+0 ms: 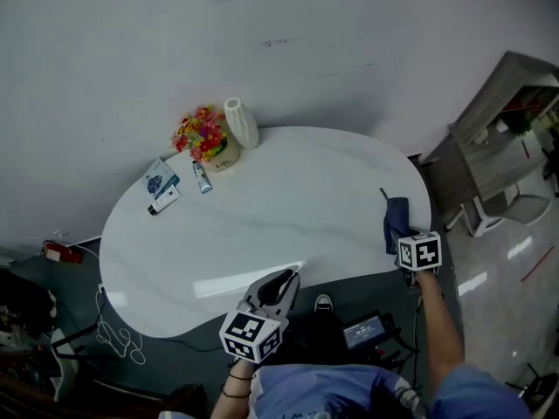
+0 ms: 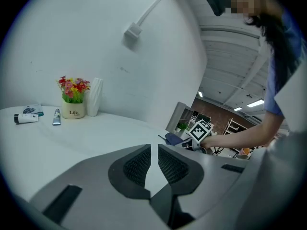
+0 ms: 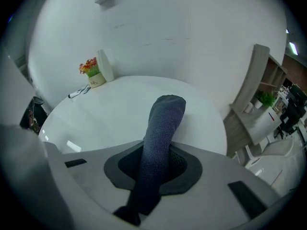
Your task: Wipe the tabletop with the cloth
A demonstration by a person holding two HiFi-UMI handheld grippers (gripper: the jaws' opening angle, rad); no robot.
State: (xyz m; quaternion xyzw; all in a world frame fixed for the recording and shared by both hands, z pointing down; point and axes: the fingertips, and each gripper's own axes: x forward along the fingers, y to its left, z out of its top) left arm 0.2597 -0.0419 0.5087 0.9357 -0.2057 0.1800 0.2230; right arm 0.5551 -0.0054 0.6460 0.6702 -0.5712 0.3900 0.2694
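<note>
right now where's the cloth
The dark blue cloth is clamped in the right gripper at the right edge of the table in the head view, far from the flower pot.

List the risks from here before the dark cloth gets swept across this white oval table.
The dark blue knitted cloth sticks out as a narrow roll from the right gripper, so little of it may touch the white oval tabletop.
A far sweep may topple the pot of red and yellow flowers or the white ribbed vase, or scatter the small tubes beside them.
</note>
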